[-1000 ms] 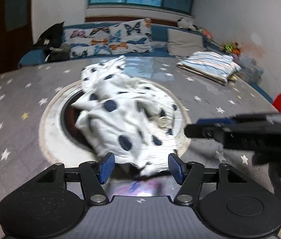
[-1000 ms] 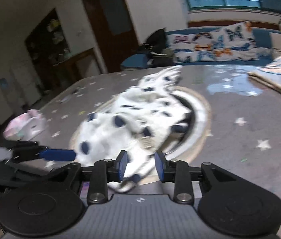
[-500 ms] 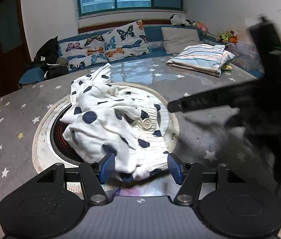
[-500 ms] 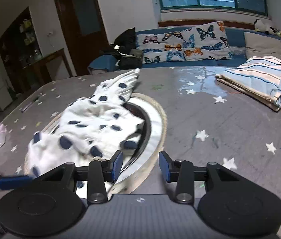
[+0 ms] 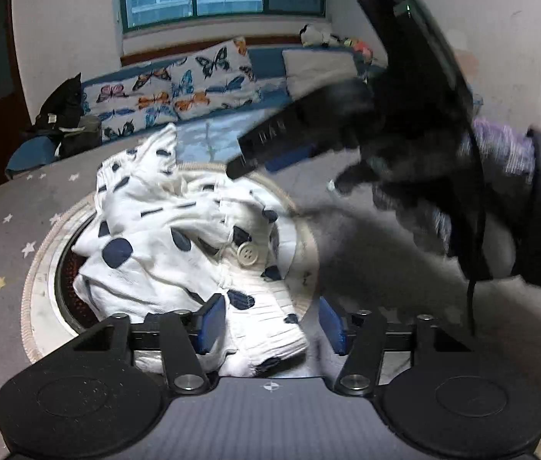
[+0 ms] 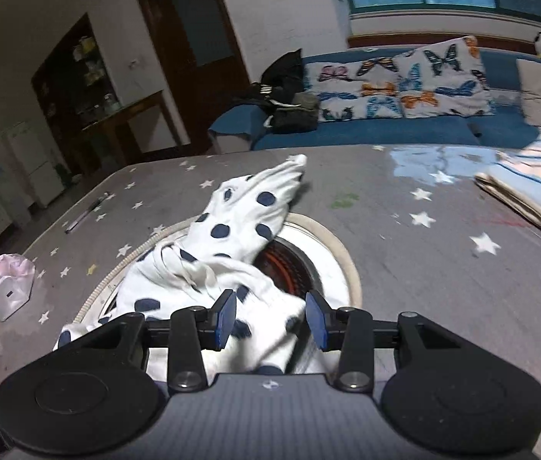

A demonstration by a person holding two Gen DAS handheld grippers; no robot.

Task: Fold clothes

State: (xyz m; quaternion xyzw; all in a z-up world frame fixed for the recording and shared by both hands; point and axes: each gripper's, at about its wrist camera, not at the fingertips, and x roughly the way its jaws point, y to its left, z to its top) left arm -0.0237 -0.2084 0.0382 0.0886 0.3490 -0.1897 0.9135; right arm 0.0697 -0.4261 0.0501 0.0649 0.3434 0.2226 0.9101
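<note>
A white garment with dark blue dots [image 5: 163, 245] lies crumpled on a round heater ring [image 5: 40, 268] set into the star-patterned table [image 6: 424, 268]. My left gripper [image 5: 272, 324] is at its near edge, jaws closing, with the ribbed hem between the blue pads; the right pad stands apart from the cloth. My right gripper [image 6: 270, 320] hangs low over the garment [image 6: 239, 222] from the other side, open, with a fold of cloth between its fingers. In the left wrist view the right gripper [image 5: 255, 157] shows blurred above the garment's far right, held by a dark-sleeved hand [image 5: 539, 199].
A folded striped blanket [image 6: 531, 188] lies at the table's far right. A pen [image 6: 86, 211] and a pink-white plastic bag [image 6: 2, 287] lie at the left. Behind the table a blue sofa holds butterfly cushions [image 6: 404, 88] and dark clothes [image 6: 289, 103].
The right gripper swung left, from over the bare ring back onto the garment, and opened a little. The left gripper crept forward over the hem and its pads drew closer together.
</note>
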